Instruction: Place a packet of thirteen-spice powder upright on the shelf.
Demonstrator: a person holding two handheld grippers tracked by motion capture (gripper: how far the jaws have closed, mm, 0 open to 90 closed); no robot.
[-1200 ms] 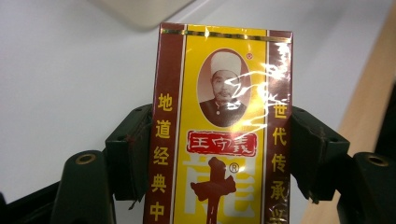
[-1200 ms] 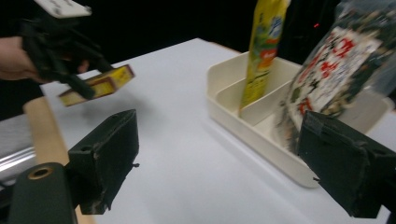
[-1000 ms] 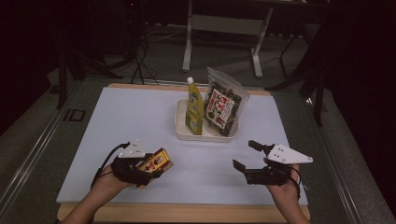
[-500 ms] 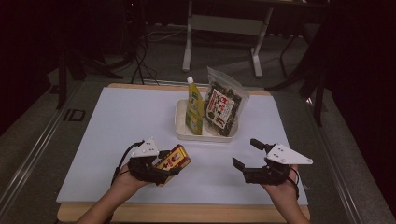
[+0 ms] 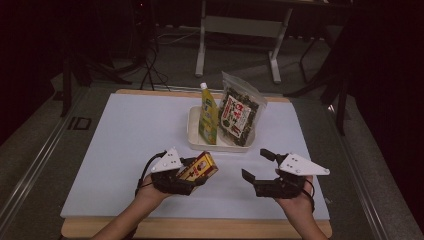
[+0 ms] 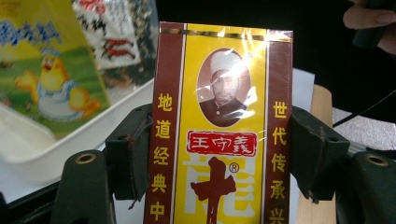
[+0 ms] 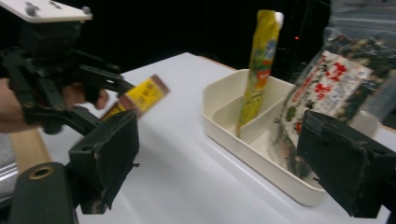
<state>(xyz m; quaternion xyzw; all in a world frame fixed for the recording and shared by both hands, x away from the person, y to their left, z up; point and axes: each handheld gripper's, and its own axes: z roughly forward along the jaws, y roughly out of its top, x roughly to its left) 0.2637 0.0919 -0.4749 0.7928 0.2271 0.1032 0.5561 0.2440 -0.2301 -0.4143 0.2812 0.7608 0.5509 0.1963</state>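
A person's left gripper (image 5: pixel 192 175) holds a yellow-and-maroon packet (image 5: pixel 198 167) above the near part of the white tabletop (image 5: pixel 125 140), its jaws clenched on the packet's two long edges. In the left gripper view, the packet (image 6: pixel 217 135) stands upright between the black jaws, its front printed with an oval portrait and columns of Chinese characters. From above, the packet lies tilted, its far end pointing toward the cream tray (image 5: pixel 192 131) at the middle of the tabletop.

The tray is divided into compartments. A yellow-green squeeze pouch (image 5: pixel 207 116) with a white cap stands upright in its left part, and a clear bag of dark dried food (image 5: pixel 238 116) with a red-and-white label leans in its right part. In the right gripper view, the pouch (image 7: pixel 259 60) rises from the tray (image 7: pixel 219 119) next to an inner divider, with the bag (image 7: pixel 322 93) just beside it.

The right gripper (image 5: pixel 260 167) hovers near the front right of the tabletop, well apart from the left gripper, its jaws released and holding nothing. The right gripper view looks between those spread jaws toward the tray, with the left gripper (image 7: pixel 128 100) and its packet (image 7: pixel 140 95) at the left, short of the tray.
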